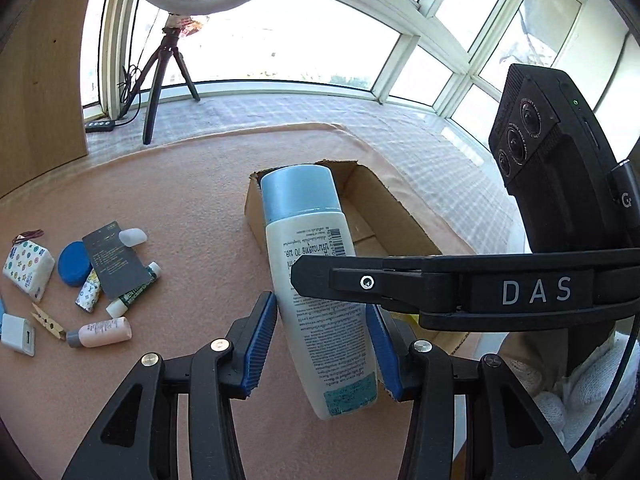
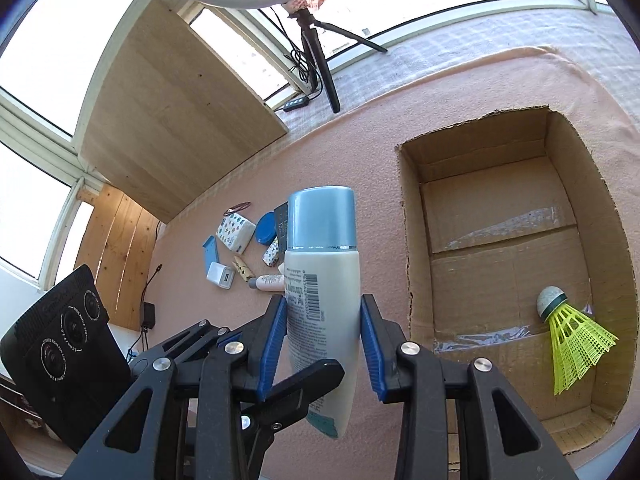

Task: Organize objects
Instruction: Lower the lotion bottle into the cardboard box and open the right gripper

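Note:
A white bottle with a light-blue cap (image 1: 316, 280) (image 2: 322, 280) is held up above the pink mat. My left gripper (image 1: 322, 340) is shut on its lower body, blue pads pressing both sides. My right gripper (image 2: 322, 340) is shut on the same bottle, and one of its black fingers (image 1: 360, 282) crosses in front of the bottle in the left wrist view. A left finger (image 2: 304, 380) shows under the bottle in the right wrist view. An open cardboard box (image 1: 256, 216) (image 2: 412, 240) lies just behind and to the right of the bottle. A yellow shuttlecock (image 2: 568, 340) lies inside it.
A pile of small items lies at the left of the mat: a patterned tissue pack (image 1: 28, 264), blue lid (image 1: 74, 264), dark card (image 1: 116, 260), clothespin (image 1: 48, 322), white charger (image 1: 18, 336), small pink bottle (image 1: 104, 332). A ring-light tripod (image 1: 160, 80) stands by the window, next to a wooden board (image 2: 168, 112).

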`<state>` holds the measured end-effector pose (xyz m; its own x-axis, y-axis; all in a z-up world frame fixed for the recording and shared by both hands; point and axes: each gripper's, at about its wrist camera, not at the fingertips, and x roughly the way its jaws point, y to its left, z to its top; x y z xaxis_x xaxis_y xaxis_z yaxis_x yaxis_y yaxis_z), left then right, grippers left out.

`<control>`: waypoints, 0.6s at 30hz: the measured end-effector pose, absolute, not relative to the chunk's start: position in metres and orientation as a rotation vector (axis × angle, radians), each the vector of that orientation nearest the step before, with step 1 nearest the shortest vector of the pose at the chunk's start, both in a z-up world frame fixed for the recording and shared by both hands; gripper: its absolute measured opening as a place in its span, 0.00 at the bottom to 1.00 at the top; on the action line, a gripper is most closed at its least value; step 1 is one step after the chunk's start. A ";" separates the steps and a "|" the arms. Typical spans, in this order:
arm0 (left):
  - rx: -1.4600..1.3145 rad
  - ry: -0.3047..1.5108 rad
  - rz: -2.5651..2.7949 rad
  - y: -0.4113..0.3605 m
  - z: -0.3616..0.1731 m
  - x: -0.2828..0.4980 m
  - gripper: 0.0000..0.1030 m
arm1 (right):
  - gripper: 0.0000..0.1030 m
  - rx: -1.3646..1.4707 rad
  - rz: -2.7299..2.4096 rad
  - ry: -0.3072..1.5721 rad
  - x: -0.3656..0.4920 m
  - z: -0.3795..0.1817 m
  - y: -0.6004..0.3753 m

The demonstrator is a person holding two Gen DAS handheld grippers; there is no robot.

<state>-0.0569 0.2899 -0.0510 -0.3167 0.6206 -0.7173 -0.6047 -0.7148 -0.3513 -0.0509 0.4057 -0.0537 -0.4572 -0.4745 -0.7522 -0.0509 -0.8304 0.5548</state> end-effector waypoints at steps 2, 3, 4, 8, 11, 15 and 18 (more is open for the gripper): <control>-1.139 -0.014 2.063 0.302 -0.051 -0.057 0.49 | 0.33 1.465 -2.375 -0.768 -0.049 -0.054 0.418; -1.138 -0.010 2.058 0.309 -0.050 -0.056 0.49 | 0.33 1.465 -2.379 -0.775 -0.048 -0.055 0.424; -1.137 -0.006 2.054 0.314 -0.050 -0.056 0.49 | 0.33 1.464 -2.383 -0.782 -0.048 -0.055 0.430; -1.136 0.004 2.042 0.331 -0.051 -0.056 0.49 | 0.33 1.465 -2.392 -0.795 -0.047 -0.056 0.446; -1.137 0.006 2.038 0.339 -0.052 -0.059 0.49 | 0.33 1.466 -2.395 -0.802 -0.047 -0.057 0.454; -1.099 0.081 2.035 0.344 -0.049 -0.052 0.57 | 0.42 1.454 -2.431 -0.753 -0.048 -0.052 0.457; -1.099 0.131 2.060 0.343 -0.052 -0.051 0.81 | 0.68 1.460 -2.623 -0.612 -0.046 -0.040 0.462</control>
